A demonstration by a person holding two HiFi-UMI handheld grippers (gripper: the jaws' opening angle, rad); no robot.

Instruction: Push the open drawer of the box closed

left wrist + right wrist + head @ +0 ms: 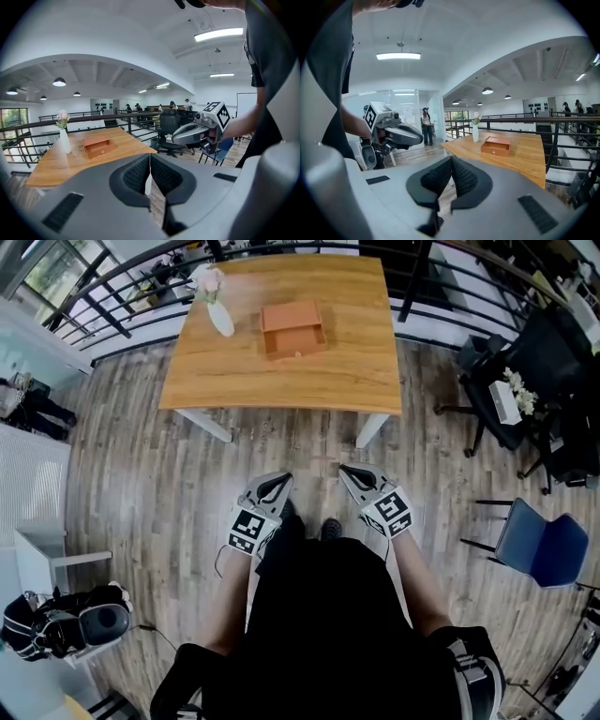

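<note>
A small brown wooden box point(292, 317) sits on the wooden table point(281, 371), with its drawer point(296, 341) pulled out toward me. The box point(97, 145) also shows far off in the left gripper view, and the box point(497, 146) in the right gripper view. My left gripper point(277, 482) and right gripper point(350, 472) hang low in front of me over the floor, well short of the table. Both are shut with nothing between the pads. The left gripper's point(149, 173) camera sees the right gripper; the right gripper's point(451, 171) camera sees the left gripper.
A white vase point(218, 313) with flowers stands on the table left of the box. Black railings point(112, 320) run behind the table. An office chair point(530, 371) and a blue chair point(544, 547) stand at the right; a bag point(66, 624) lies at the lower left.
</note>
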